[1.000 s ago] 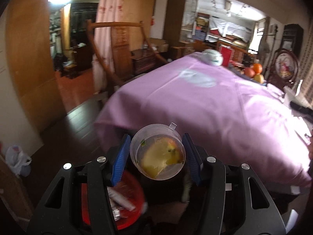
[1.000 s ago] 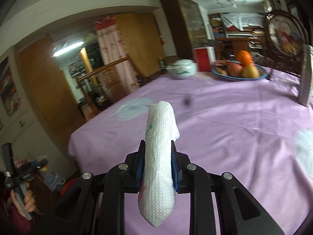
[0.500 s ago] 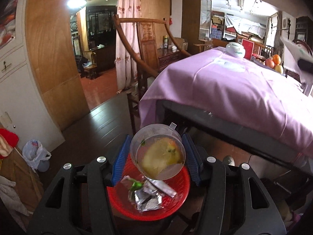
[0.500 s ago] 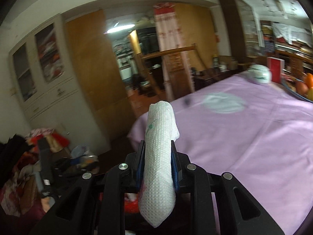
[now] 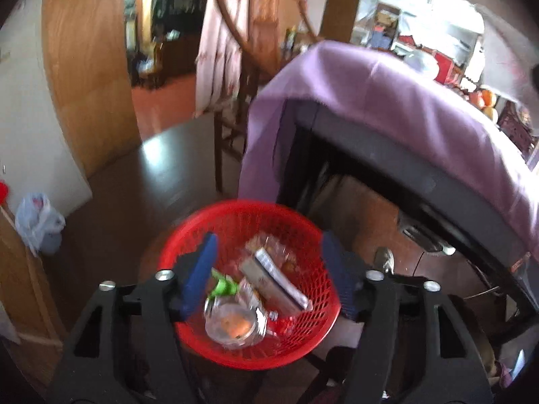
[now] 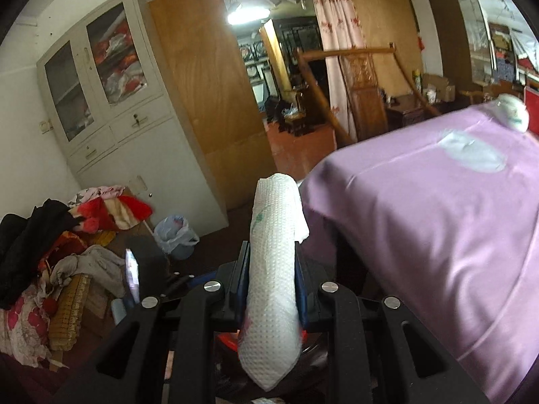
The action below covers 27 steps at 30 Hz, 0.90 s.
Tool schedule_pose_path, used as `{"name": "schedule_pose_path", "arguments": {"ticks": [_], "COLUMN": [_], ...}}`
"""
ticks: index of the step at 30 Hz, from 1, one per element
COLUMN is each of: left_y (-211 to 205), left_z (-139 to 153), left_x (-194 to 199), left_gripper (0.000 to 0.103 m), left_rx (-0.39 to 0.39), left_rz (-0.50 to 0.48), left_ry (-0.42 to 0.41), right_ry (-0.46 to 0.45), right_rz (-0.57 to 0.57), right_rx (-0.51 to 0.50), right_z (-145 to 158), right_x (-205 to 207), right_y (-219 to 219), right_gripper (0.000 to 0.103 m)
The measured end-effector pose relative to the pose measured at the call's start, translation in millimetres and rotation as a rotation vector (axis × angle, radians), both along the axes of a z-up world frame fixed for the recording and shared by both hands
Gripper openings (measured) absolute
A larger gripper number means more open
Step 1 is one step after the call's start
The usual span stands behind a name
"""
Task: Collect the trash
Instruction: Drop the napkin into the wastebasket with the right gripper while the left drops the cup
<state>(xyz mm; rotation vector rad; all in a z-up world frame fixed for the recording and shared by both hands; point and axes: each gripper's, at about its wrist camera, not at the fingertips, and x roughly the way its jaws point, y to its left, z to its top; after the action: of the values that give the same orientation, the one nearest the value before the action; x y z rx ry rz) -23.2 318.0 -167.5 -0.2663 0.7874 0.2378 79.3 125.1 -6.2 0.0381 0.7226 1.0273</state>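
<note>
While the left gripper (image 5: 266, 276) hangs directly above the red basket (image 5: 313, 289), its jaws have just been opening and now stand well apart with nothing between them. A clear plastic cup (image 5: 234, 326) lies inside the basket, toward the near rim, beside a green scrap (image 5: 224, 288) and a flat wrapper (image 5: 279, 284).

The right gripper (image 6: 272, 282) is clamped on a rolled paper towel (image 6: 274, 269). Its blue pads press the roll at mid-length; one end projects forward past the fingertips and the other end hangs back toward the camera. Only a sliver of red, probably the basket, shows beneath that near end, so the towel is judged to be near the basket; whether it is yet over the opening cannot be told. The purple-clothed table (image 6: 438, 219) stands just beside the basket.

Handling notes, as judgement:
- Paper towel: very light, soft and compressible, not fragile. It yields under the pads, so a mid-length grip is suitable; it may cling briefly to a pad on release.
- Plastic cup: light, thin-walled and smooth. It holds yellowish residue, so grip across the wall below the rim and keep it upright.
</note>
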Motion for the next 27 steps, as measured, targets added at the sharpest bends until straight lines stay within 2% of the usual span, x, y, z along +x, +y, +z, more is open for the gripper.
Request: {"name": "schedule_pose_path", "arguments": {"ticks": [2,6,12,16,23,27], "left_y": [4.4,21.1,60.2,80.3,107.7,114.7], "left_z": [-4.2,-0.6,-1.4,-11.4,-32.7,-42.0], "left_x": [-2.1,-11.4,-31.2,-40.8,-52.7,-57.0], "left_gripper": [0.066,0.08,0.085,0.085,0.086,0.086], "left_rx": [-0.019,0.01,0.001,0.007,-0.064,-0.072], "left_rz": [0.012,0.088,0.2,0.259,0.304,0.324], "left_ry": [0.006,-0.007,-0.01,0.016,0.046,0.064], "right_ry": [0.016,0.039,0.082,0.106,0.183,0.204], "right_rz": [0.018,0.043,0.078,0.105,0.156,0.17], "right_rx": [-0.006,-0.044,-0.085,-0.133,-0.22,-0.265], "right_z": [-8.2,-27.2,-54.0,-77.2,-129.6,-153.5], "right_x": [0.2,-3.4,-0.6,1.9,7.4,12.0], "right_y": [9.5,31.3,60.4,86.5,137.6,161.6], "right_gripper": [0.024,0.025,0.025,0.025,0.025,0.025]}}
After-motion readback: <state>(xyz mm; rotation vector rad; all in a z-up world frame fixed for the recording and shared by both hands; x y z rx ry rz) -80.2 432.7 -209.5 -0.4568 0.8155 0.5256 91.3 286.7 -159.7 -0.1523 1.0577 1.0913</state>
